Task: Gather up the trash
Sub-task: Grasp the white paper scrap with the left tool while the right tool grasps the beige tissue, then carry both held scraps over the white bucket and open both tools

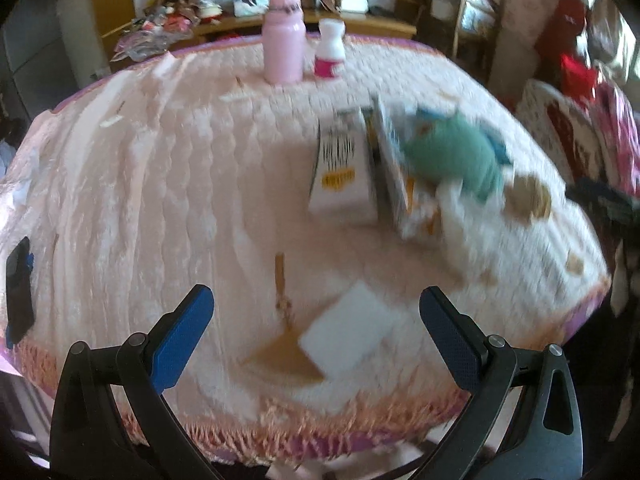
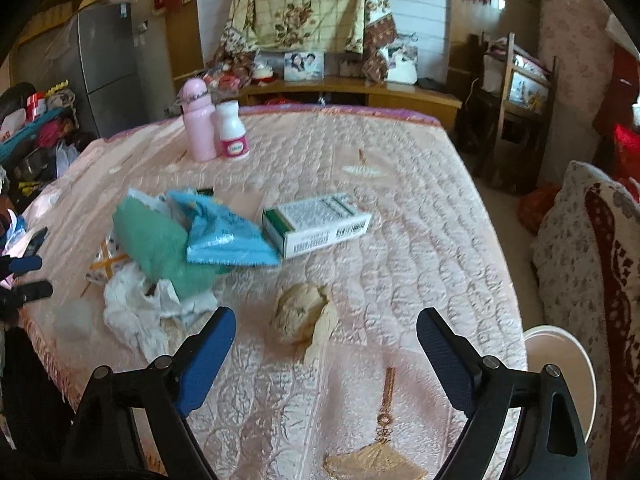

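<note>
Both tools hover over a table covered with a quilted pale pink cloth with a fringed edge (image 2: 420,216). The left gripper (image 1: 316,334) has its blue-padded jaws spread wide with nothing between them; a flat white square sheet (image 1: 350,334) lies on the cloth just ahead of it, blurred. The right gripper (image 2: 326,354) is likewise spread wide and holds nothing, and a crumpled beige paper wad (image 2: 302,312) sits on the cloth just ahead, between its fingers' lines.

The trash lies in a loose heap toward the table's middle: a rumpled teal-green cloth or wrapper (image 2: 154,246) rests on a light blue plastic packet (image 2: 228,234), with crumpled white tissue (image 2: 136,310) touching its near side. A white cardboard box with a green end and a barcode (image 2: 316,224) lies flat just beside the packet.

At the far edge a pale pink bottle with a domed cap (image 2: 198,122) stands upright, touching or nearly touching a small white bottle with a pink label (image 2: 232,132). A round white bin rim (image 2: 560,364) shows beyond the table's right edge
</note>
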`<state>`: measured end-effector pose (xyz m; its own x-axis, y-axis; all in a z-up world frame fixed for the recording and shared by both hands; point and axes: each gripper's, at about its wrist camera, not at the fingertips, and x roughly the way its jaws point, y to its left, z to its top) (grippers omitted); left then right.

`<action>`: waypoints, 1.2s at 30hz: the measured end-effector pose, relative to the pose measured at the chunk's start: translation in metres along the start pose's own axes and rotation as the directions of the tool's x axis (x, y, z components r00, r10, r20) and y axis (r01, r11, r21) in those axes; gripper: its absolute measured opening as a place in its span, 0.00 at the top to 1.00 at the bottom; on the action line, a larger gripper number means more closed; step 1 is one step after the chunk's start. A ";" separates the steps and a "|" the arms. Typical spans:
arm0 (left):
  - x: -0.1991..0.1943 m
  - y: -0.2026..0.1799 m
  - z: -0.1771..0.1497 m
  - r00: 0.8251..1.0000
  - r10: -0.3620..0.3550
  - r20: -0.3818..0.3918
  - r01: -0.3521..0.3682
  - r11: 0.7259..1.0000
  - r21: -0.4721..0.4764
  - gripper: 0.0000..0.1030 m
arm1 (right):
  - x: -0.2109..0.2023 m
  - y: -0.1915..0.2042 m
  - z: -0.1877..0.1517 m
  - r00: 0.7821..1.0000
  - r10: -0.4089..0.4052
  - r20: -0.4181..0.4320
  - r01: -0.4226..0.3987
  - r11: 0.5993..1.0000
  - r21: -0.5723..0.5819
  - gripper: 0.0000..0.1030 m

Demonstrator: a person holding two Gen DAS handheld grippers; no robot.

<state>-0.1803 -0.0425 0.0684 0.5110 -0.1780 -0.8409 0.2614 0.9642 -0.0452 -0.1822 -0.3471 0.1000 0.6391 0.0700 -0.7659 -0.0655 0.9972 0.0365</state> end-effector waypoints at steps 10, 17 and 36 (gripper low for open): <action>0.037 -0.006 -0.008 0.997 0.005 -0.079 0.001 0.998 0.065 0.10 | 0.041 0.001 0.007 0.992 0.094 -0.088 -0.086 0.992 0.088 0.19; 0.048 -0.022 -0.010 0.986 -0.091 -0.139 0.108 0.987 0.119 0.48 | 0.072 0.000 0.004 0.979 0.123 -0.161 -0.103 0.986 0.129 0.61; -0.013 -0.120 0.037 0.937 -0.327 -0.122 0.349 0.894 0.282 0.69 | -0.013 -0.077 0.002 0.996 0.008 -0.091 0.005 0.990 0.144 0.69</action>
<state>-0.1884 -0.1634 0.1043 0.2933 -0.4583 -0.8390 0.6428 0.7442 -0.1818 -0.1843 -0.4249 0.1080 0.5659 0.0757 -0.8210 0.0485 0.9910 0.1248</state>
